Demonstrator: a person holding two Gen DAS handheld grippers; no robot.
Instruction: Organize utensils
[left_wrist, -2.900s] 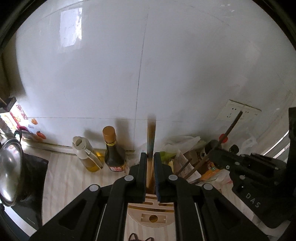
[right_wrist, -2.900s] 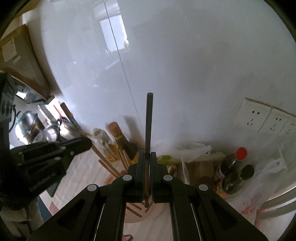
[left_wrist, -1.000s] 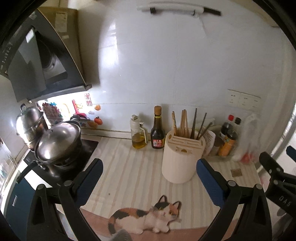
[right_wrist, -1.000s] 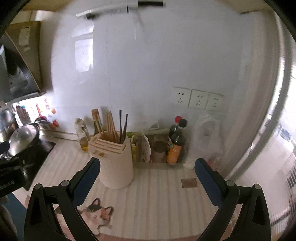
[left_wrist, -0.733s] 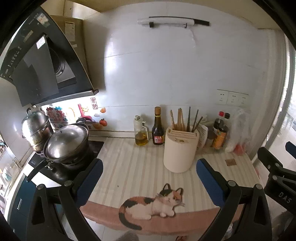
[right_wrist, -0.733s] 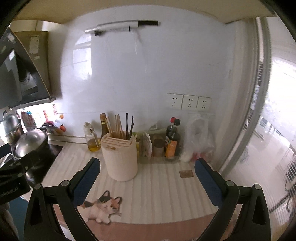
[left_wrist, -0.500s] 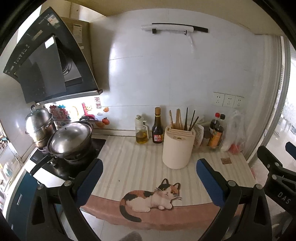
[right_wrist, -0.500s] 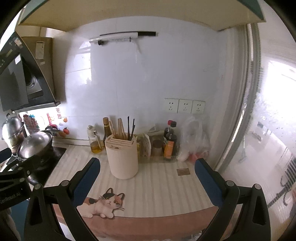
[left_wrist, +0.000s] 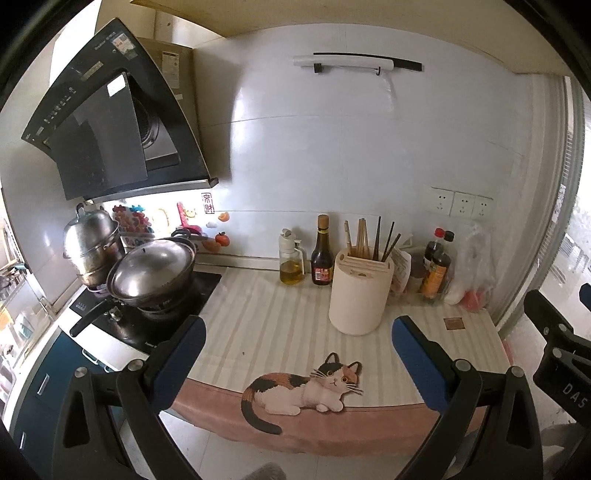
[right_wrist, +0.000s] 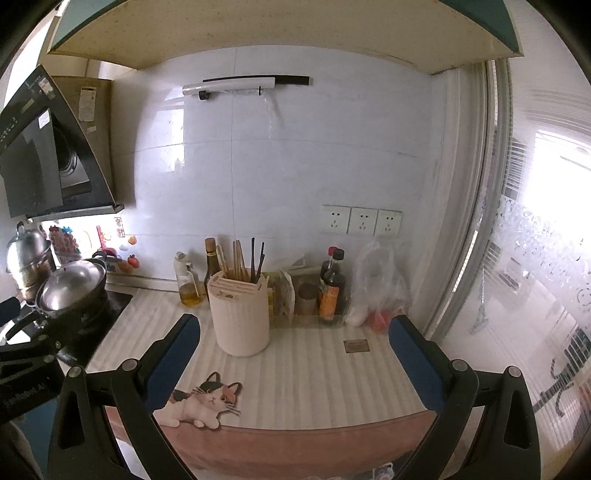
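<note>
A cream utensil holder (left_wrist: 360, 291) stands on the striped counter (left_wrist: 266, 325) and holds several wooden and dark chopsticks (left_wrist: 369, 238) upright. It also shows in the right wrist view (right_wrist: 240, 314), with the chopsticks (right_wrist: 245, 260) in it. My left gripper (left_wrist: 297, 350) is wide open and empty, held back in front of the counter's edge. My right gripper (right_wrist: 293, 347) is wide open and empty too, equally far back. The right gripper's body shows at the right edge of the left wrist view (left_wrist: 561, 343).
An oil dispenser (left_wrist: 291, 258) and a dark sauce bottle (left_wrist: 322, 253) stand left of the holder. Two more bottles (left_wrist: 436, 266) and a plastic bag (left_wrist: 472, 269) stand to its right. A lidded wok (left_wrist: 151, 271) and steel pot (left_wrist: 92, 247) sit on the stove. A cat mat (left_wrist: 303, 387) lies at the counter's front.
Both grippers let go of their chopsticks, which now stand in the holder, opened wide, and pulled back and away from the counter. The holder looks smaller and farther in both views.
</note>
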